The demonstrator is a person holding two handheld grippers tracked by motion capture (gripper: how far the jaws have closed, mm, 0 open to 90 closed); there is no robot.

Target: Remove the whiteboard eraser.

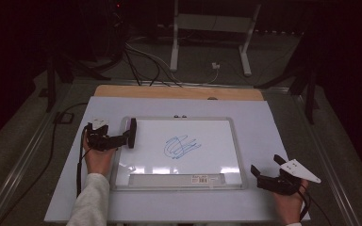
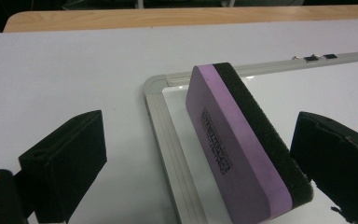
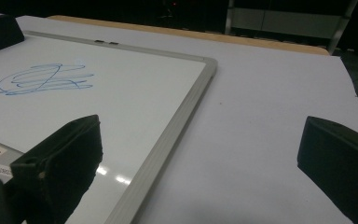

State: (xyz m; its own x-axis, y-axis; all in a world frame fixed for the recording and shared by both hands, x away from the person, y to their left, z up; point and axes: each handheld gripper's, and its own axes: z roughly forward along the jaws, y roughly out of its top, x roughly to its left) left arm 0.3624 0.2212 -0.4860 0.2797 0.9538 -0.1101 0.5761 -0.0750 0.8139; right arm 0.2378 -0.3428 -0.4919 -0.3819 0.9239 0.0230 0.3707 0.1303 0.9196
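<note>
The eraser point(image 2: 242, 144) stands on its long edge at the whiteboard's point(image 1: 217, 129) near-left corner, purple foam facing away from the board's centre and black felt toward it, likely tipped up so it can be gripped by its broad faces. The left gripper point(image 1: 131, 133) straddles it with its fingers point(image 2: 65, 163) spread wide; whether either finger touches the eraser is hard to tell. The blue scribble point(image 1: 181, 147) sits at the whiteboard's centre, unwiped. The right gripper point(image 1: 264, 175) rests off the whiteboard's right edge on the table point(image 1: 273, 127), fingers wide apart and holding nothing. The eraser's printed lettering is unreadable.
</note>
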